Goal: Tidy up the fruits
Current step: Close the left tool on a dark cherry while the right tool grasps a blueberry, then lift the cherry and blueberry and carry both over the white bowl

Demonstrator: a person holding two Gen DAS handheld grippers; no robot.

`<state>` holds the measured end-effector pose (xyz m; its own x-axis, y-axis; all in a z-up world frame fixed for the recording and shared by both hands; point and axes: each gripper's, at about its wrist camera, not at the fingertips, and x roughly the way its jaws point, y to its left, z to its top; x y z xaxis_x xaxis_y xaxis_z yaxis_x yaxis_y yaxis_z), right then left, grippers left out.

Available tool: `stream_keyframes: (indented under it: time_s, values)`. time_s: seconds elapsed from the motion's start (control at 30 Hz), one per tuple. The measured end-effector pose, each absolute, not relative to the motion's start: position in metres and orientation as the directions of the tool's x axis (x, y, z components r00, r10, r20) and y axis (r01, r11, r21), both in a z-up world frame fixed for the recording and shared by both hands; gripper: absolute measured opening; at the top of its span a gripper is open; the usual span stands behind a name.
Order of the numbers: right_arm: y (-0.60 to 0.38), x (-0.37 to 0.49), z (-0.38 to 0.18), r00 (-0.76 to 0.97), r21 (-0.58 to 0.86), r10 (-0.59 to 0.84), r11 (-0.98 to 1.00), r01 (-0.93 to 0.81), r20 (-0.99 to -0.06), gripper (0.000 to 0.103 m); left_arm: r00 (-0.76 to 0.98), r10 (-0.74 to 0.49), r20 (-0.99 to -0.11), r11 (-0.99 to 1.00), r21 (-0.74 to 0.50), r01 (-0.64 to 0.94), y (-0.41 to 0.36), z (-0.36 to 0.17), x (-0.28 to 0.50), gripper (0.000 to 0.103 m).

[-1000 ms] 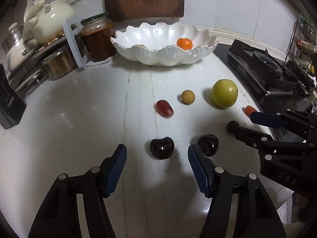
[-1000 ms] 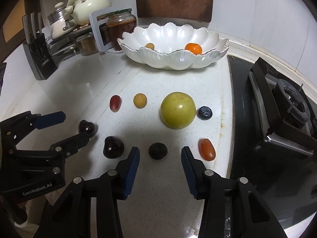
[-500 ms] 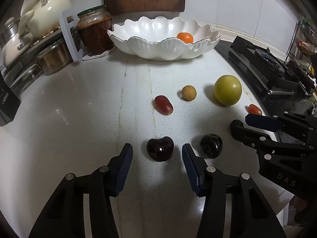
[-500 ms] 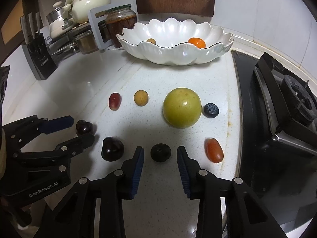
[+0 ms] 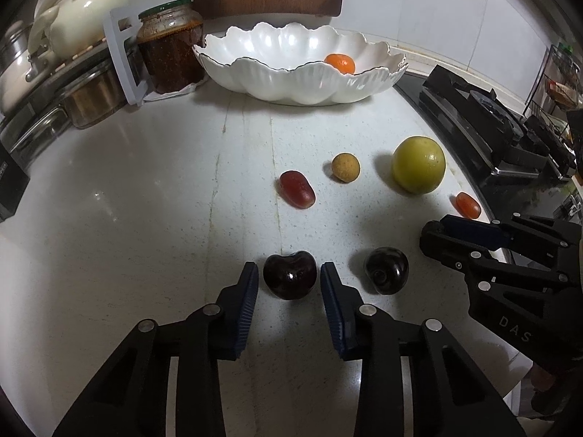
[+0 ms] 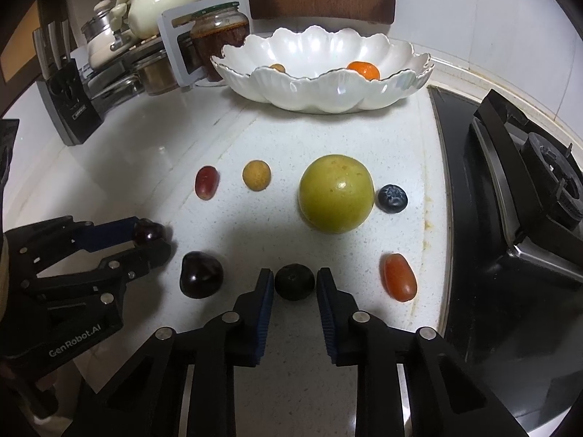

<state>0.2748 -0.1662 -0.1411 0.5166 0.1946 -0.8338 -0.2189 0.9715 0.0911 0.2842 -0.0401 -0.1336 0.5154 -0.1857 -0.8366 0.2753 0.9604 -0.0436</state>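
**Kitchen counter, fruit lot: both grippers poised**

White speckled countertop (image 6: 328, 382), gas hob (image 6: 517, 218) along its right edge, wooden board against the wall.

1. Scalloped white bowl (image 6: 328, 91), at the back of the counter. Holds a small orange citrus (image 6: 363, 70) and one tan round fruit (image 6: 277, 68).
2. Green-yellow round fruit (image 6: 336, 193), largest loose item, mid-counter.
3. Dark cherry (image 5: 289, 274), sitting between the open fingers of the left gripper (image 5: 289, 284); jaws apart, with a sliver of counter visible on either side (no contact from its own wrist view).
4. Second dark cherry (image 5: 386, 270), loose, between the two grippers.
5. Dark round berry (image 6: 294, 281), bracketed by the right gripper (image 6: 294, 286); jaws apart, pads just beside it, not clamped.
6. Red grape (image 6: 207, 182), tan round fruit (image 6: 256, 175), blueberry (image 6: 391, 198), orange-red cherry tomato (image 6: 399, 276): all loose on the counter.

Risks, judged: both targets are small, round and glossy. An off-centre closure could squirt either fruit forward, out of the pads. Too firm a squeeze would likely bruise or split the skin. The left tool's right finger sits near the second cherry and might nudge it rolling.
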Motion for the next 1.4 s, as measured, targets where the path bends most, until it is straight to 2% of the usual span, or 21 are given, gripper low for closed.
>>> stream_keyframes:
  time_s: [0.07,0.67,1.4]
  values:
    - [-0.166,0.275,-0.141,0.518,0.090,0.194,0.971,-0.220,-0.833,0.025,0.512,-0.190,-0.838,0.960,-0.051,0.274,-0.040,-0.134,0.285,0.030]
    - [-0.171,0.269,-0.107,0.590,0.107,0.219,0.970,-0.219,-0.777,0.024,0.558,-0.242,-0.794,0.959,-0.107,0.262,-0.036,-0.102,0.286,0.029]
    - [-0.187,0.277,-0.040,0.745,0.087,0.205,0.977,-0.195,-0.634,0.024,0.716,-0.276,-0.641,0.954,-0.092,0.285,-0.048,-0.033,0.297,0.029]
